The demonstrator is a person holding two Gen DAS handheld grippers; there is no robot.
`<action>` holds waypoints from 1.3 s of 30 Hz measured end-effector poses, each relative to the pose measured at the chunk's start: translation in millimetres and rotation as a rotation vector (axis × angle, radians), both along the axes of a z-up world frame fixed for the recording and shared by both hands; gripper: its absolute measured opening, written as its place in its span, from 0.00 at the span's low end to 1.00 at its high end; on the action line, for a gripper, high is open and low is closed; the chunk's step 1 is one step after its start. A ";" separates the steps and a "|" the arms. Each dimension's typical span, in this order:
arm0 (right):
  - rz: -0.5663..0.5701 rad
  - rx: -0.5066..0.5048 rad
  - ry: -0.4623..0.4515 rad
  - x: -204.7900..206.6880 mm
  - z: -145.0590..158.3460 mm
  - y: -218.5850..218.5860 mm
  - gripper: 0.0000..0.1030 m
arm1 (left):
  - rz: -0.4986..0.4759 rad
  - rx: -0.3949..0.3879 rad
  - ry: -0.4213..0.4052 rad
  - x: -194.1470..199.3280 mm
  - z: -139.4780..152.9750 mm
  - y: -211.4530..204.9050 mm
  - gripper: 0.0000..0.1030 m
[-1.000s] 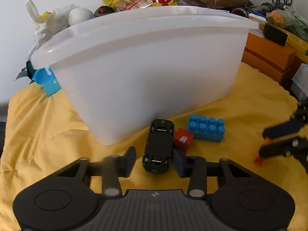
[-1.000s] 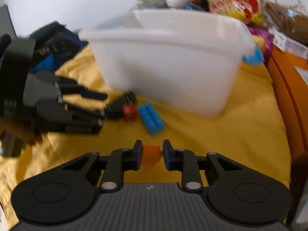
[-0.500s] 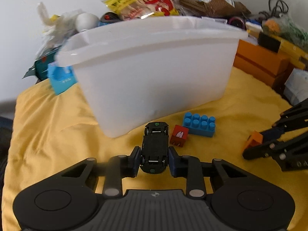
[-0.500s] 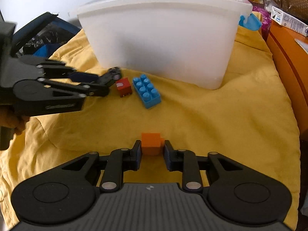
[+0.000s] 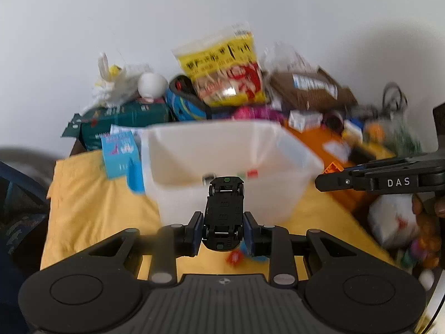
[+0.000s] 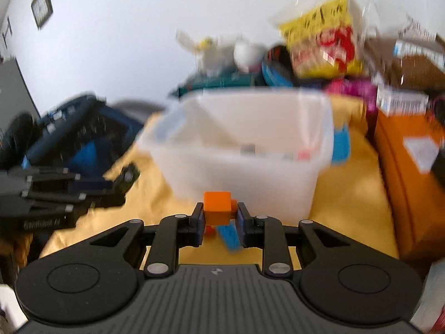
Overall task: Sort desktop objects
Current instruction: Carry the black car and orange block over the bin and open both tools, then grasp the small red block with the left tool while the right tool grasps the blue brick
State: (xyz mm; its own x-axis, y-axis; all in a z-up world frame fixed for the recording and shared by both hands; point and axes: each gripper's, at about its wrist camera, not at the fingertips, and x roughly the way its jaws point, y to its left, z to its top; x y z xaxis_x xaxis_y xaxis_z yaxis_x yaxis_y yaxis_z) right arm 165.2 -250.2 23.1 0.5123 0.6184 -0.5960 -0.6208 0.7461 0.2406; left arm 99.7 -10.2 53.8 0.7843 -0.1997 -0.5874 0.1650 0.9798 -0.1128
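both held aloft: left gripper (image 5: 223,231) grips toy car (image 5: 224,214), right gripper (image 6: 219,217) seemingly an orange block (image 6: 217,207).

Matte black left gripper (image 5: 222,233): ribbed top plate with a small round logo, two round discs, silver pins, dark-blue pads (image 5: 196,229). Right gripper (image 6: 219,221) looks the same, white "DAS" lettering beside the white bin (image 5: 222,167).

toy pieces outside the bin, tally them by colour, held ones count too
black: 1, the toy car in the left gripper
orange: 1, the orange block in the right gripper
red: 1, the red block on the yellow cloth
blue: 1, the blue brick on the cloth
total: 4
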 end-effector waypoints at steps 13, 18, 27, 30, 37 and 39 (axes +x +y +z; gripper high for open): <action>-0.070 -0.008 0.052 88.6 53.3 5.1 0.26 | 0.032 -0.004 0.080 87.3 35.3 10.6 0.32; -0.056 -0.059 0.088 105.3 46.3 14.9 0.26 | 0.008 0.028 0.135 111.8 28.3 7.3 0.32; -0.061 -0.133 0.169 130.9 28.9 28.7 0.26 | 0.022 0.031 0.173 134.4 26.3 8.9 0.33; -0.074 -0.153 0.161 134.4 27.1 33.8 0.49 | 0.068 0.070 0.137 135.2 26.9 9.0 0.60; -0.034 -0.109 0.010 94.6 35.0 27.2 0.60 | 0.017 0.075 -0.014 78.6 22.5 7.9 0.64; 0.017 -0.085 -0.042 69.4 35.3 20.6 0.60 | -0.053 0.102 -0.035 53.8 10.0 1.1 0.64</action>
State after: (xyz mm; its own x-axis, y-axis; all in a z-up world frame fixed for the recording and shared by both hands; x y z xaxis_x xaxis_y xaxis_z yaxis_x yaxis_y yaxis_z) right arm 234.6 -229.6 58.4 0.5279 0.5751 -0.6249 -0.6416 0.7522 0.1502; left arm 153.5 -9.1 63.8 0.7947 -0.1819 -0.5791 0.2186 0.9758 -0.0065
